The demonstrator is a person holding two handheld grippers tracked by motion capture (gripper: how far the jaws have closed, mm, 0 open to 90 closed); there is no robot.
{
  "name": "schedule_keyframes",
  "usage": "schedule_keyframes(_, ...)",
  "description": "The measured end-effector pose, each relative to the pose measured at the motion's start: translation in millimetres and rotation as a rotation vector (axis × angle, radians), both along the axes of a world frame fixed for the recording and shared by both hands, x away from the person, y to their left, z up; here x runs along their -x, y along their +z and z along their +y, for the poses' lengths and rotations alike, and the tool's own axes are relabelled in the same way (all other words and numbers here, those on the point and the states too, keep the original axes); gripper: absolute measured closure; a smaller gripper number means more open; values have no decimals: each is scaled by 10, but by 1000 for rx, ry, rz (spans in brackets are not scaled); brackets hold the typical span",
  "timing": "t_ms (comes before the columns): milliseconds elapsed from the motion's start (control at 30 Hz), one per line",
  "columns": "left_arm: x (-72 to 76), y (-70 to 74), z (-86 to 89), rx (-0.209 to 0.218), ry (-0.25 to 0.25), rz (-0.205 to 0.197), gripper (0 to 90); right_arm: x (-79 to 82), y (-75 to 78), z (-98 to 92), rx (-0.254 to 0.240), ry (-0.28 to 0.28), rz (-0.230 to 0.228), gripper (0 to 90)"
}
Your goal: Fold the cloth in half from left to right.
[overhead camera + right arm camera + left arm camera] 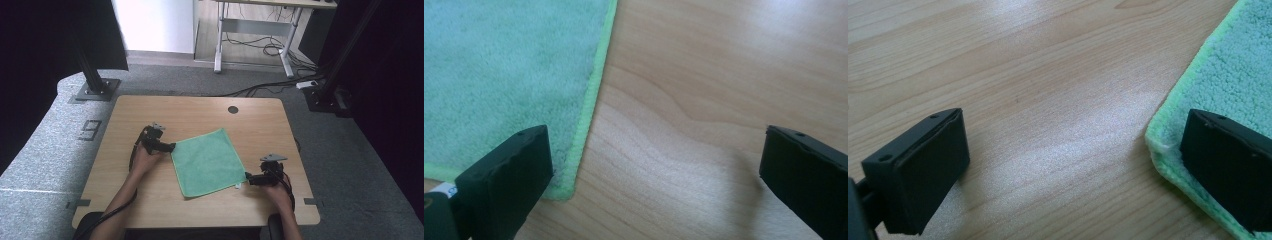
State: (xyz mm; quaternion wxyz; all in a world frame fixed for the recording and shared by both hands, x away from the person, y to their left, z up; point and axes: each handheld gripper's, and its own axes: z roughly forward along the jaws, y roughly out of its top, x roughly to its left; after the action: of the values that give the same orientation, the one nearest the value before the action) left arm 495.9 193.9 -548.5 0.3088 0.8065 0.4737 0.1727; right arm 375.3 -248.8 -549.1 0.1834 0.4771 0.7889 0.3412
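Lying flat mid-table (pixel 150 107), the green cloth (pixel 207 161) has the left gripper (pixel 171 147) and right gripper (pixel 248 178) gaping, unclenched, at opposite corners, where a shallow pinch could slip off the thin hem.

Bare light-wood table top (pixel 200 107) surrounded the flat square green microfibre cloth (pixel 207 161) on all sides. Only the round black cable grommet (pixel 233 109) lay beyond the cloth's far corner, flush, blocking nothing.

Green cloth (pixel 1233 65) cut off by frame edge (both gripper views).
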Motion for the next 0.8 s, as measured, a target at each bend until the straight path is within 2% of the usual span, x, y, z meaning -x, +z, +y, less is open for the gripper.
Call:
schedule_keyframes(100, 0, 0, 0, 0, 0, 0, 0, 18, 75, 9, -20, 3, -23, 4)
schedule_keyframes(233, 0, 0, 0, 0, 0, 0, 0, 36, 138, 105, -27, 36, -27, 0)
schedule_keyframes(400, -1, 0, 0, 1, 0, 0, 0, 62, 186, 346, -11, 104, -28, 0)
schedule_keyframes(800, -1, 1, 1, -2, -1, 1, 0, 114, 184, 863, -32, 249, 7, 0)
